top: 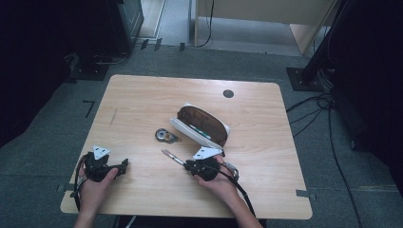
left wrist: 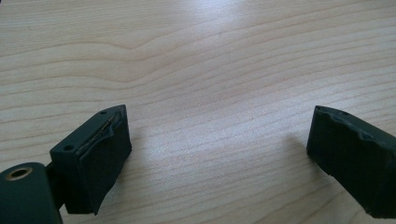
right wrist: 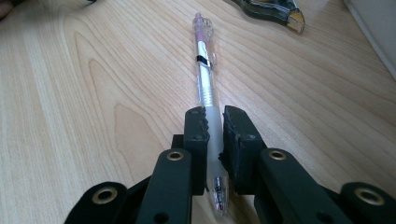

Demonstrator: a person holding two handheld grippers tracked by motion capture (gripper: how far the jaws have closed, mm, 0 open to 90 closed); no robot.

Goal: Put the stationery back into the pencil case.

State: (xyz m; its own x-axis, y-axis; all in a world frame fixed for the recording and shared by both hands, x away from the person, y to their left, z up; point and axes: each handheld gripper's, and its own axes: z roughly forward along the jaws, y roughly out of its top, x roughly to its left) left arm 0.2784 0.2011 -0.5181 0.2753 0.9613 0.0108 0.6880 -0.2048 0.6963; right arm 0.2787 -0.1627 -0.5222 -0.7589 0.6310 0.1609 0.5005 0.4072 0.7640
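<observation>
Right gripper (right wrist: 214,122): jaws closed on a clear pen (right wrist: 206,70), pinching its frosted grip section; seen from above (top: 196,166) near the table's front edge, held in the person's right hand (top: 219,183)
Pen: barrel runs straight out ahead of the right jaws, clip end farthest from them, tip end poking back between the jaw arms; in the high view (top: 172,157) it slants up and left from the gripper
Left gripper (left wrist: 217,140): jaws spread wide, only bare wood between them; sits (top: 122,165) well to the left of the right gripper, in the left hand (top: 96,183)
Pencil case (top: 202,124): brown and white, lying open just beyond the right gripper
Small round object (top: 165,135): beyond the pen's far end, left of the case; possibly a tape dispenser, too blurred to be sure
Table (top: 142,104): light wood, grain visible under both grippers
</observation>
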